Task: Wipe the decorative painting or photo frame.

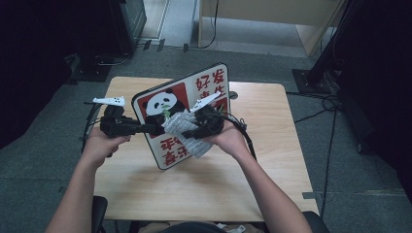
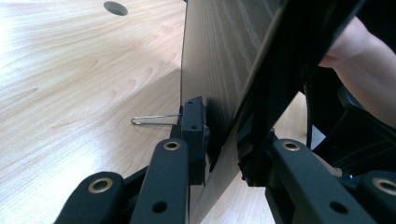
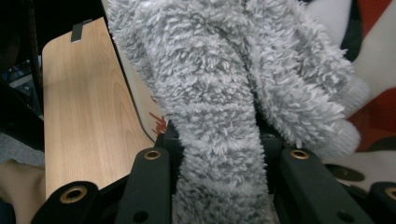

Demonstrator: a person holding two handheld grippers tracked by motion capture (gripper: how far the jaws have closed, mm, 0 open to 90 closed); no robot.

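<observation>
A sign board point(image 1: 209, 80) with a panda picture and red characters stands tilted on its edge on the wooden table point(image 1: 262, 160). My left gripper point(image 1: 156, 129) is shut on the board's left edge. In the left gripper view its jaws clamp the thin board point(image 2: 219, 60), seen from its dark back side. A grey fuzzy cloth point(image 1: 177, 124) lies against the board's front face, and my right gripper point(image 1: 192, 133) is shut on it. In the right gripper view the cloth point(image 3: 219, 93) bulges out from between the jaws, with the board point(image 3: 373, 84) behind it.
A thin wire loop point(image 2: 152, 120) sticks out from the board's back just above the tabletop. A round cable hole point(image 1: 233, 95) sits near the table's far edge. Cables and black stand bases point(image 1: 311, 77) lie on the floor around the table.
</observation>
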